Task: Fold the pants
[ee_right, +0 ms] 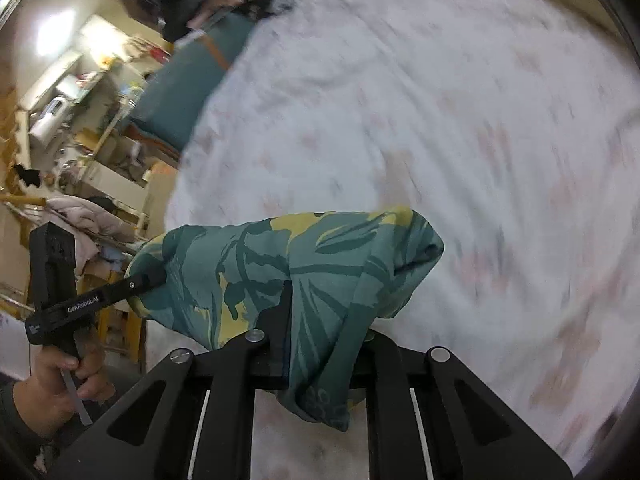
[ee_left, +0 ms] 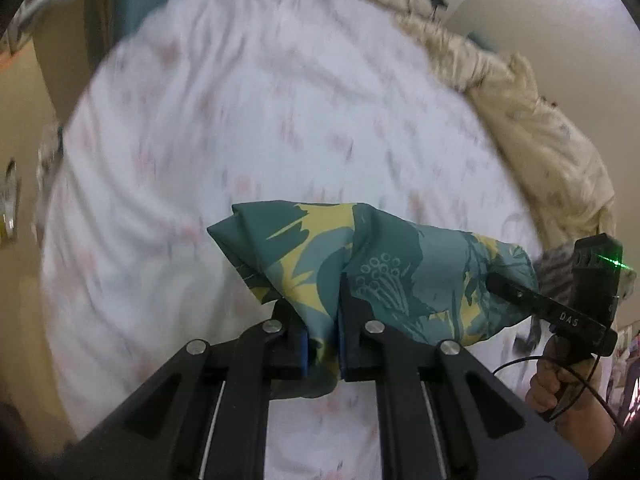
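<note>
The pants (ee_left: 360,268) are teal with a yellow leaf print, bunched and held up above the bed. My left gripper (ee_left: 322,304) is shut on one end of the cloth, which drapes over its fingers. My right gripper (ee_left: 492,280) shows at the right of the left wrist view, pinching the other end. In the right wrist view the pants (ee_right: 280,268) hang over my right gripper (ee_right: 320,308), which is shut on them. My left gripper (ee_right: 160,276) shows at the left there, clamped on the far end.
A white bed sheet with a faint pink print (ee_left: 260,120) fills the view below, blurred by motion. A cream duvet (ee_left: 540,132) lies bunched at the right edge. Cluttered shelves (ee_right: 80,128) and a teal panel (ee_right: 192,80) stand beside the bed.
</note>
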